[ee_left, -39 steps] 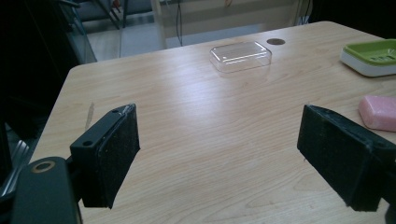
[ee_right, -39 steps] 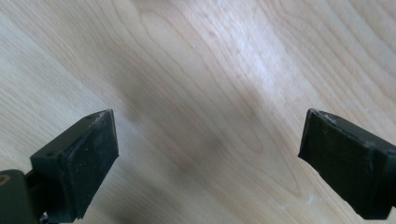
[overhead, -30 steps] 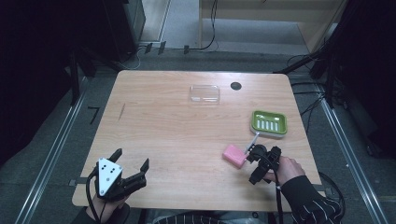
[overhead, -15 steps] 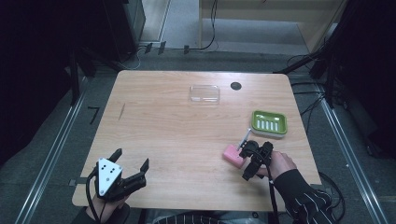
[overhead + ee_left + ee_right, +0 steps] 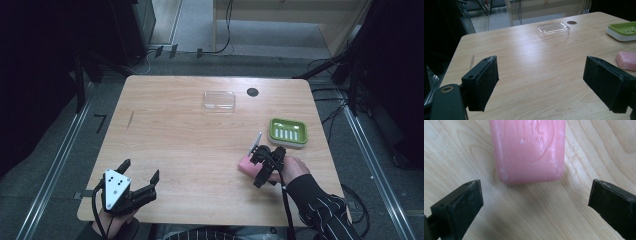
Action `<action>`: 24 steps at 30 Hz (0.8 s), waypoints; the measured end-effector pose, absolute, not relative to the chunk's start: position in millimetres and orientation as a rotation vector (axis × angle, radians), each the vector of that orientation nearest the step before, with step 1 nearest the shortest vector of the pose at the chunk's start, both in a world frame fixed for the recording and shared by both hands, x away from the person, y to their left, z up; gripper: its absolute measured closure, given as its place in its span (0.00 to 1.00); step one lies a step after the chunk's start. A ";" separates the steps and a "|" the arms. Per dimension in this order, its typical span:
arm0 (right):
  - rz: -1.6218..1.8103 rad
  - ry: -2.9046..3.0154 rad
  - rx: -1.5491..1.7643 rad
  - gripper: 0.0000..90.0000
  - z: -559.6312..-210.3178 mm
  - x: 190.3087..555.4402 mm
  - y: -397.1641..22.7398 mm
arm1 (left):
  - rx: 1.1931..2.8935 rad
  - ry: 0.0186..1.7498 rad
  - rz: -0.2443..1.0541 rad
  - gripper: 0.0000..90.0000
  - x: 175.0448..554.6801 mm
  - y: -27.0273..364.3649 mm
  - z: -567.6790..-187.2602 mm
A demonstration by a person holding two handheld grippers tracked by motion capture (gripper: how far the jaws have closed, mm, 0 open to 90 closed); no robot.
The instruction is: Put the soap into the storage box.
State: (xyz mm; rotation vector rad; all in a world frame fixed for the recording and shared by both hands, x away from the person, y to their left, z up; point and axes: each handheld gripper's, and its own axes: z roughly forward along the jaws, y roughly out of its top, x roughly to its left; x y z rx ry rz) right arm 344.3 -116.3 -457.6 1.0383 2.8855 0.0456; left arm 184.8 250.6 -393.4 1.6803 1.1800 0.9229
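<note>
Since the earlier frames our right gripper point(image 5: 258, 161) has slid left across the table point(image 5: 180, 150) toward the soap point(image 5: 245, 165), and its jaws have just been opening. In the right gripper view we see them spread wide, one at each lower corner, with bare wood between them and nothing pressed. The soap point(image 5: 529, 150) lies flat just ahead of the tips, a pink bar with a stamped oval facing up, not yet between the pads. From the high view the gripper's body covers most of the bar, so that its left end alone peeks out.

Our left gripper point(image 5: 140, 181) has kept its place at the near left corner of the table. Its jaws stand wide open and hold nothing; in the left gripper view point(image 5: 541, 85) we look between the two black pads at empty tabletop, with the soap point(image 5: 627, 60) off to the right beside one jaw.

A green dish point(image 5: 288, 132) sits near the soap, toward the far right edge. A clear lid point(image 5: 219, 100) rests farther back, well apart from both, with a dark round hole point(image 5: 252, 92) just beside it.
</note>
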 end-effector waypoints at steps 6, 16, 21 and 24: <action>0.054 2.905 1.018 0.00 -458.3 351.5 -110.3 | 1.680 1.181 0.923 0.15 184.9 250.6 -393.4; 0.080 2.928 1.007 0.00 -456.6 360.6 -103.4 | 1.681 1.181 0.922 0.15 185.1 250.6 -393.4; 0.090 2.935 0.997 0.00 -455.3 365.2 -98.6 | 1.682 1.181 0.921 0.15 184.9 250.8 -393.3; 0.093 2.935 0.982 0.00 -456.4 368.3 -96.4 | 1.682 1.181 0.921 0.15 185.0 250.8 -393.4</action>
